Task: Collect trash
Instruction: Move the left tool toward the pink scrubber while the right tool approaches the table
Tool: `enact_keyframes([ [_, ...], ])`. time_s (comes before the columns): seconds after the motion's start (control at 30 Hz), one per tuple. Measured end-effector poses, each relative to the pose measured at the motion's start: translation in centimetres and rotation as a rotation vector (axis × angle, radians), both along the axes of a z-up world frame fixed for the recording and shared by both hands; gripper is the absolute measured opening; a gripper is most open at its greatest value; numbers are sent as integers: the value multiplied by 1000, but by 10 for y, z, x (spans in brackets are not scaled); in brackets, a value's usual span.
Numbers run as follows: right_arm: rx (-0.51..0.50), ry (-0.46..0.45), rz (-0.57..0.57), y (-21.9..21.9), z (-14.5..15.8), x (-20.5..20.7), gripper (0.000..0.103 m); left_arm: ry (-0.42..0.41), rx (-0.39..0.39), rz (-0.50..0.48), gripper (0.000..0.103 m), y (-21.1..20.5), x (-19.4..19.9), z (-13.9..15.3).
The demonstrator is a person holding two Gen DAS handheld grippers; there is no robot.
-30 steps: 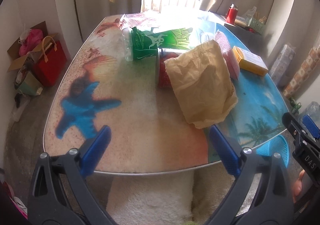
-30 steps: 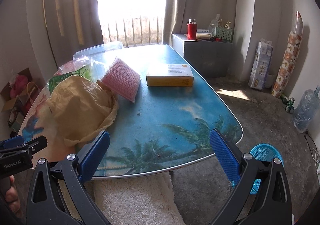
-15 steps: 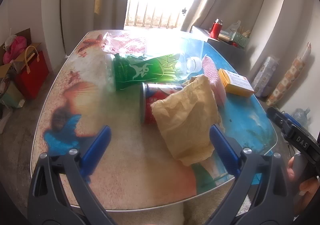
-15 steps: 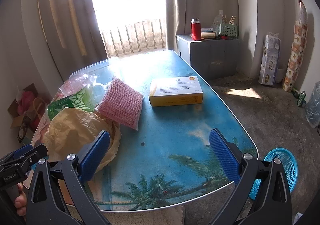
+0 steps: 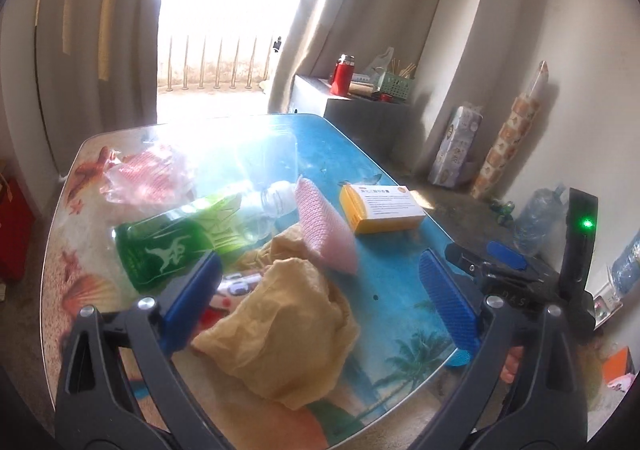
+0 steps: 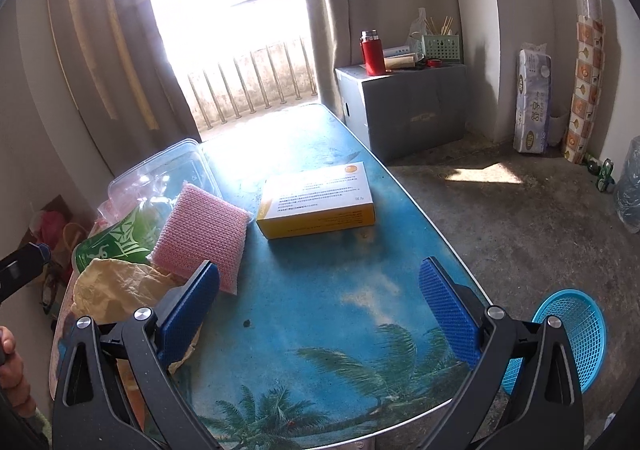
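A crumpled tan paper bag (image 5: 288, 330) lies on the beach-print table (image 5: 400, 290), between the open fingers of my left gripper (image 5: 320, 304). Behind it lie a red can (image 5: 228, 290), mostly hidden, a green-labelled plastic bottle (image 5: 180, 242), a pink sponge (image 5: 326, 228), a yellow box (image 5: 382, 207) and a pink plastic wrapper (image 5: 148, 177). My right gripper (image 6: 318, 314) hangs open over the blue part of the table (image 6: 320, 270), with the sponge (image 6: 202, 236), the paper bag (image 6: 116, 286) and the box (image 6: 316, 199) ahead of it.
A blue mesh basket (image 6: 572, 334) stands on the floor by the table's right corner. A clear plastic container (image 6: 168, 169) sits at the table's far left. A grey cabinet (image 6: 404, 105) with a red flask (image 6: 371, 53) stands against the far wall.
My left gripper has moved forward and turned right, so the paper bag now lies between its fingers. My right gripper has advanced over the table toward the box.
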State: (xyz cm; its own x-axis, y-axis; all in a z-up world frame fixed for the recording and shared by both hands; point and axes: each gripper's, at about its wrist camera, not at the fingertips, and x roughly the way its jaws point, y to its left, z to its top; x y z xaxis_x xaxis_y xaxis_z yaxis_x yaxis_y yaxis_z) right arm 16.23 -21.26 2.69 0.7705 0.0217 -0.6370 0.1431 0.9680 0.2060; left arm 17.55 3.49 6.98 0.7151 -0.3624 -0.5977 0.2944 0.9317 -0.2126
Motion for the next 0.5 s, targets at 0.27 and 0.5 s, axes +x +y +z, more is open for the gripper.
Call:
enact_keyframes([
  [0.27,39,-11,-2,-23,-7,-1,97,218,7,39,82,-25,78,-31],
  [0.5,90,-32,30,-48,-5,15,97,308,41,57,60,-40,110,-55],
])
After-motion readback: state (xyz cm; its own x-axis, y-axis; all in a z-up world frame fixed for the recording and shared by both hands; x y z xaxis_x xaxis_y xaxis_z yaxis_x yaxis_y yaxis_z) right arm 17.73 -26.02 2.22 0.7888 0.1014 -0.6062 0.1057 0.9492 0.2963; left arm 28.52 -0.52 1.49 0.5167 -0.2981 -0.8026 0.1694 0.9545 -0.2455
